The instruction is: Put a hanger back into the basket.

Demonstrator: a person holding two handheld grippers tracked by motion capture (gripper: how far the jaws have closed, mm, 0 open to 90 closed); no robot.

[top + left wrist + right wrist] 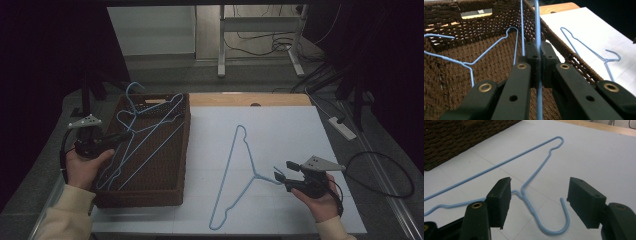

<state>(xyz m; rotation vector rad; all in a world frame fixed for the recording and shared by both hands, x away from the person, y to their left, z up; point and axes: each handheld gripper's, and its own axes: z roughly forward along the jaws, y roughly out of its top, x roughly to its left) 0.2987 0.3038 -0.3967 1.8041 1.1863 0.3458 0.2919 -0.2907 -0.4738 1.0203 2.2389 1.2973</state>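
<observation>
in left gripper view, left gripper [537, 53] pinching basket hanger [537, 30] — unclear overhead

The basket [186, 150] is dark brown woven cord, rough and matt. The hangers [150, 140] in it and the hanger [534, 177] on the desk are thin, smooth, light-blue coated wire. The desk [280, 130] has a matt white sheet, with bare wood at its far edge. The grippers' pads [499, 202] are matt black plastic.

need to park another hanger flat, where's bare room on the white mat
Free: the white mat right of the lying blue wire hanger, out to its right edge, and the strip between that hanger and the brown woven basket. Crowded: inside the basket, with its blue hangers, and near the right claw.
</observation>
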